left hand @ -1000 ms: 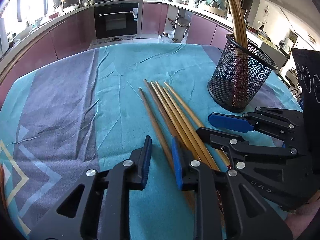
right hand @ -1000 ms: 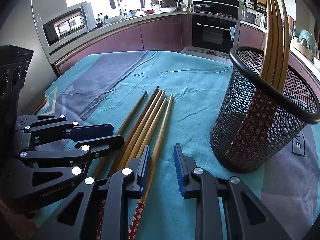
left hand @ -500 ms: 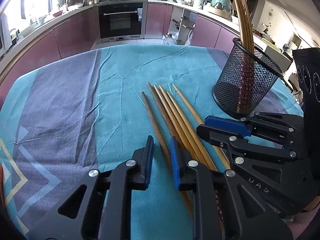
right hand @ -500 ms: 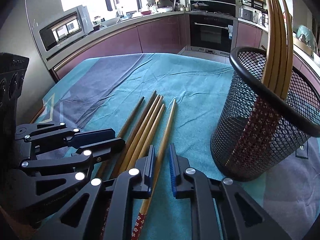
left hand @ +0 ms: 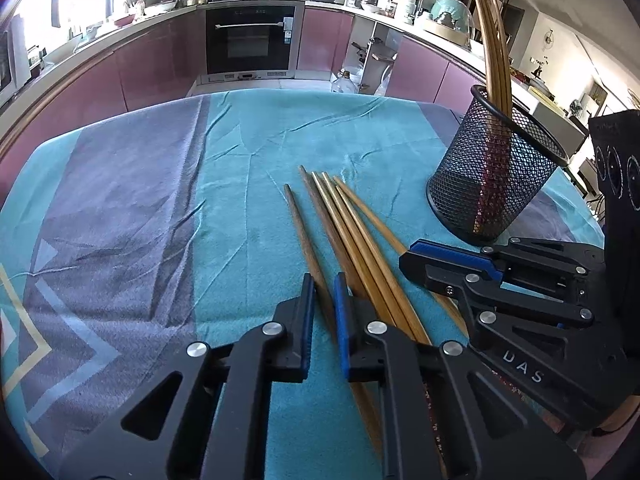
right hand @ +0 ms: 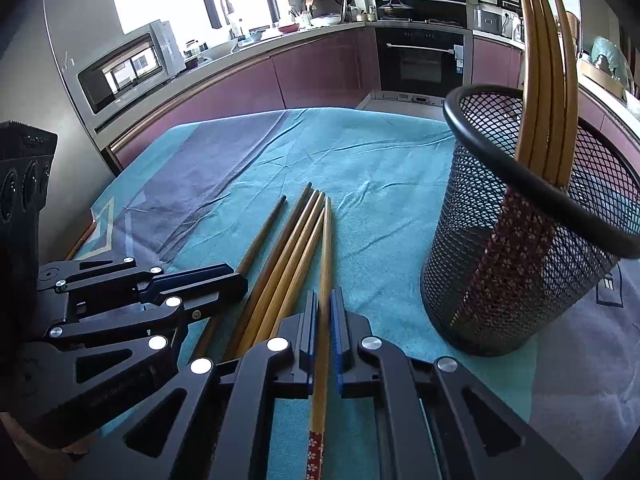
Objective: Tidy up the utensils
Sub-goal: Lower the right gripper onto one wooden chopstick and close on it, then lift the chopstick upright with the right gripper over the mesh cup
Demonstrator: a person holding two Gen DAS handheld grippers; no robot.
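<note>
Now both grippers angle down side by side, the left gripper (left hand: 320,296) clenched on the darkest chopstick (left hand: 298,222) and the right gripper (right hand: 324,308) on the outermost chopstick (right hand: 326,248), over a teal tablecloth (left hand: 224,184) near the mesh cup (right hand: 520,264) in a kitchen.

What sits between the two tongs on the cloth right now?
In the right wrist view, three loose chopsticks lie side by side between the left tongs and the right tongs. Each pair has closed on its own outer chopstick.
</note>
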